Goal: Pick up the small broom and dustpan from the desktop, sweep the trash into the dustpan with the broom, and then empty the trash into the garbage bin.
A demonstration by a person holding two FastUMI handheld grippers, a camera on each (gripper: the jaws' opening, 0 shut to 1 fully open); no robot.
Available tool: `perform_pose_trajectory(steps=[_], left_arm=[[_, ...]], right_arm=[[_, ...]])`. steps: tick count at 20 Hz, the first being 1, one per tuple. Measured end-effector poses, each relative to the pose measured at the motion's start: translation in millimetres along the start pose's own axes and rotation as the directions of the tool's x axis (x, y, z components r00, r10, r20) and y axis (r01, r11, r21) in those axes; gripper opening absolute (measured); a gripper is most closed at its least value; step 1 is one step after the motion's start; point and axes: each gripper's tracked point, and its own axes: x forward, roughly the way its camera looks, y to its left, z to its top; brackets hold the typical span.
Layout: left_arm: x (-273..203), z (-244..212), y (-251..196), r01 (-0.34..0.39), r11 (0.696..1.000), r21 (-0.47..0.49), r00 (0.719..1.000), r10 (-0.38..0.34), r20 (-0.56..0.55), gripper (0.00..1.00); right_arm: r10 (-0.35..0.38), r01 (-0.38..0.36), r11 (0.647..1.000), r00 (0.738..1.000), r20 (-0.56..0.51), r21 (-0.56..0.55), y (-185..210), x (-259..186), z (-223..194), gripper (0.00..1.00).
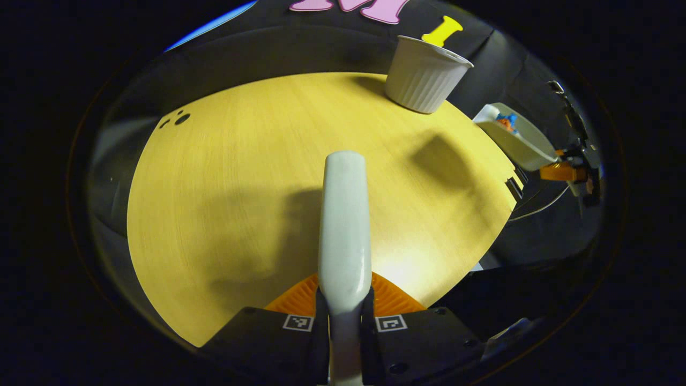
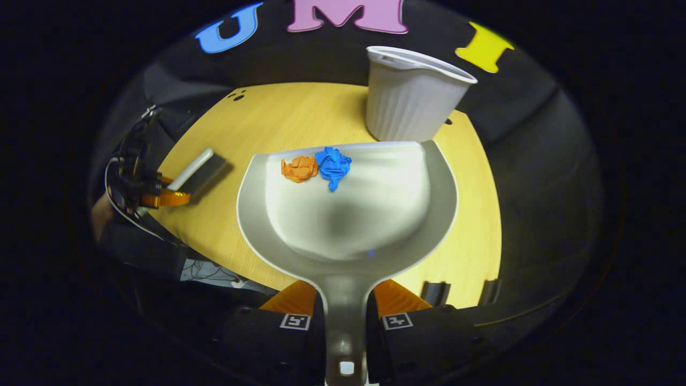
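– Trash?
– Right gripper view: orange wad (image 2: 299,168) and blue wad (image 2: 333,165) lie in the dustpan (image 2: 348,214), right gripper (image 2: 345,316) clamping its handle, mouth toward the far bin (image 2: 410,96).
– Broom (image 1: 344,236)?
– Clamped in the left gripper (image 1: 344,316), pointing far across the desktop (image 1: 225,177).

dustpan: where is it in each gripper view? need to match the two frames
Left gripper view: the dustpan sits far right, off the table's edge, held up by the other gripper, paper scraps inside.
Right gripper view: centre, its handle between the right gripper's jaws, orange scrap and blue scrap at its far lip.
Shared landmark: the white ribbed bin, just beyond the dustpan in both.
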Motion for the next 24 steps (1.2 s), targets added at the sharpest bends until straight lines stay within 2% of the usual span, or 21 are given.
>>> perform_pose_trajectory(steps=[6,9,11,13,16,19,20,21,24], left_arm=[[-12,-8,11,-0.03,0.996,-0.078,0.999,0.033,0.043,0.28],[-21,-14,18,-0.025,0.989,-0.146,0.998,0.034,0.061,0.26],[-26,-22,21,-0.042,0.987,-0.156,0.997,0.051,0.058,0.28],[-33,-30,29,-0.06,0.984,-0.169,0.996,0.07,0.058,0.26],[-38,-38,23,-0.028,0.968,-0.249,0.997,0.045,0.066,0.28],[-39,-40,24,-0.037,0.96,-0.278,0.996,0.059,0.074,0.28],[-40,-39,24,-0.037,0.956,-0.29,0.995,0.062,0.076,0.28],[-42,-34,23,-0.03,0.952,-0.305,0.995,0.059,0.085,0.28],[-47,-19,25,-0.022,0.944,-0.33,0.991,0.064,0.118,0.27]], right_arm=[[-0.1,0.093,0.992,0.991,0.087,0.08,16,12,0,0.34],[-0.085,0.066,0.986,0.989,0.119,0.154,25,19,4,0.33],[-0.091,0.066,0.982,0.986,0.138,0.177,27,20,3,0.33],[-0.101,0.072,0.98,0.982,0.157,0.184,27,21,5,0.33],[-0.14,0.102,0.976,0.971,0.195,0.193,24,27,7,0.33],[-0.181,0.137,0.97,0.959,0.219,0.2,22,31,8,0.33],[-0.189,0.147,0.969,0.958,0.214,0.198,22,29,8,0.29],[-0.196,0.156,0.968,0.958,0.211,0.194,21,27,9,0.33],[-0.235,0.199,0.964,0.95,0.207,0.179,16,21,7,0.33]])
